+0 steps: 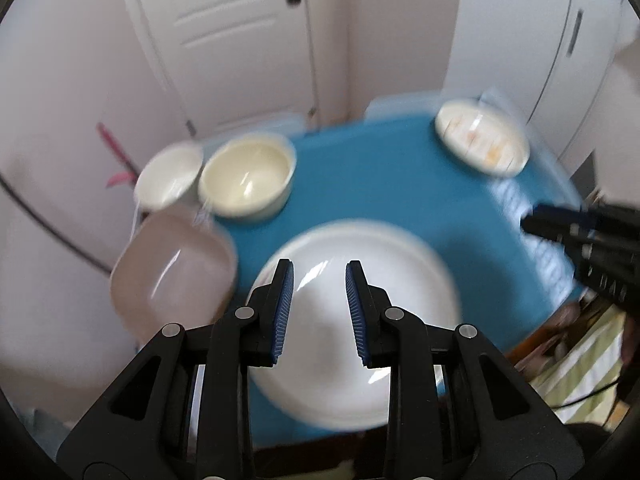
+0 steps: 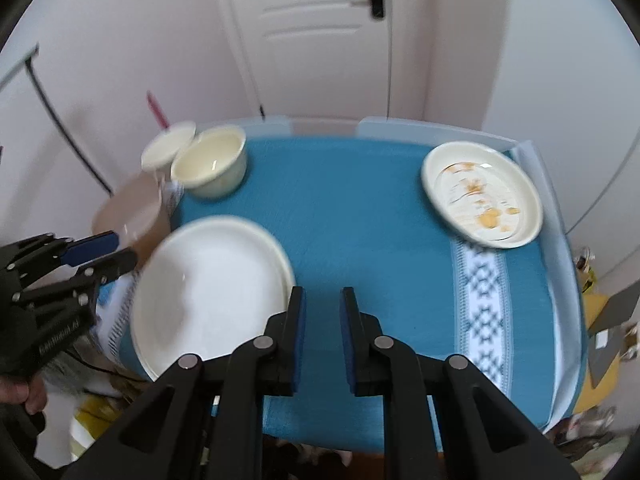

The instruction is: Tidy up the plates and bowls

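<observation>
A large white plate [image 1: 360,320] [image 2: 212,288] lies at the near left of the blue-clothed table [image 2: 360,220]. My left gripper [image 1: 320,276] [image 2: 127,249] hovers above it, its jaws narrowly apart and nothing between them. Empty as well, my right gripper [image 2: 323,296] [image 1: 530,220] is open by a small gap over bare cloth, just right of the plate. At the far left stand a cream bowl [image 1: 246,178] [image 2: 210,162], a small white bowl [image 1: 170,178] [image 2: 168,146] and a pinkish square bowl [image 1: 172,272] [image 2: 132,208]. A patterned plate [image 1: 482,138] [image 2: 482,196] with orange marks lies at the far right.
Pale blue chair backs [image 2: 420,130] stand along the table's far edge, in front of a white door [image 2: 320,40] and walls. Clutter lies on the floor to the right [image 2: 608,320]. A hand [image 2: 24,394] holds the left tool at the lower left.
</observation>
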